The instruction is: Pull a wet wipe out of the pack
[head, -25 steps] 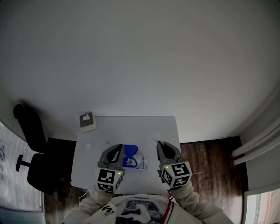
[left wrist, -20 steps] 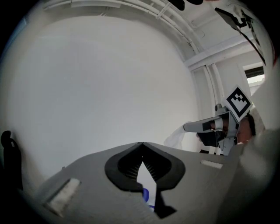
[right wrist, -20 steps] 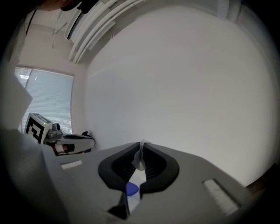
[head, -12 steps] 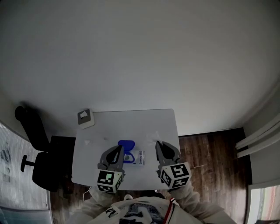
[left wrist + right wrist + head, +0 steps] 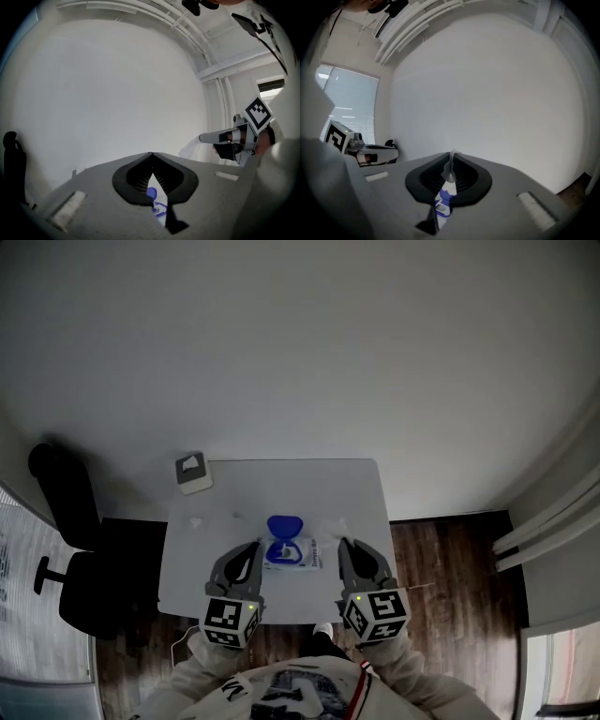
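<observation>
Standing at the near edge of a white table [image 5: 366, 493], a person holds one two-jaw gripper in each hand. Both grippers point away from the body across the tabletop.

Wet wipe pack [image 5: 298, 556]: it lies flat on the table near the front edge. It sits between the two grippers and touches neither. Its blue lid [image 5: 284, 525] is flipped open toward the far side.

Left gripper [image 5: 255, 546]: it is just left of the pack. In the left gripper view its jaws meet tip to tip [image 5: 151, 157] with nothing pinched between them. The blue lid [image 5: 151, 193] shows through the gap below the tips.

Right gripper [image 5: 344, 544]: it is to the right of the pack and apart from it. In the right gripper view the jaws [image 5: 451, 157] are together and clamped on a wet wipe [image 5: 449, 171], a thin pale strip that hangs from the tips. From the left gripper view the wipe [image 5: 190, 147] shows as a white tuft at the tip of the right gripper [image 5: 202, 138]. In the head view the wipe is a small white patch just ahead of the tips, clear of the pack.

Surroundings: a small grey-and-white box [image 5: 192, 474] sits at the far left corner of the table. A white scrap [image 5: 197, 521] lies on the left part of the tabletop. A black office chair [image 5: 61, 512] stands left of the table on a dark wood floor [image 5: 450, 568].
</observation>
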Demonstrator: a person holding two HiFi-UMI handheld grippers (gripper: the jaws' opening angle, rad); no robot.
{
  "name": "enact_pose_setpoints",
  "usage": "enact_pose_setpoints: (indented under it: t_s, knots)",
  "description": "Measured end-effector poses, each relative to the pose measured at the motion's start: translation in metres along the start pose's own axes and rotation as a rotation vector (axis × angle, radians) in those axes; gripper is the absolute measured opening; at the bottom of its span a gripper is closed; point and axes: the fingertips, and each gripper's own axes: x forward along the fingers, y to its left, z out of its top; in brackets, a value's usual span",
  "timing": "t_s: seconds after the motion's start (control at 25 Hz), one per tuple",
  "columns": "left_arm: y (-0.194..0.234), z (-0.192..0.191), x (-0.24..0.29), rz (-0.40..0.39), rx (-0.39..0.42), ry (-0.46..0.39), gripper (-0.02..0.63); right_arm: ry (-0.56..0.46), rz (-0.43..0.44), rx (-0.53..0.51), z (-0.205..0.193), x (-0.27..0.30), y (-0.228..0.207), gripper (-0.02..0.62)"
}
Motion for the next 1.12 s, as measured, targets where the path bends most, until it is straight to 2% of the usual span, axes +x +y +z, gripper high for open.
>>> enact_pose_setpoints:
  t_s: [0.12, 0.56, 0.76, 1.12]
  knots:
    - [0.011, -0.006, -0.03, 0.002, -0.004, -0.005, 0.005, -0.039, -0.057, -0.009, 0.001, -0.019, 0.02, 0.008]
    - [0.019, -0.026, -0.134, -0.065, -0.003, -0.034, 0.004, -0.065, -0.155, 0.002, -0.023, -0.091, 0.101, 0.008]
    - [0.024, -0.036, -0.177, -0.066, -0.017, -0.033, 0.005, -0.075, -0.175, -0.001, -0.027, -0.121, 0.132, 0.008]
    - [0.001, -0.036, -0.227, -0.091, -0.026, -0.067, 0.005, -0.072, -0.174, -0.019, -0.033, -0.161, 0.165, 0.006]
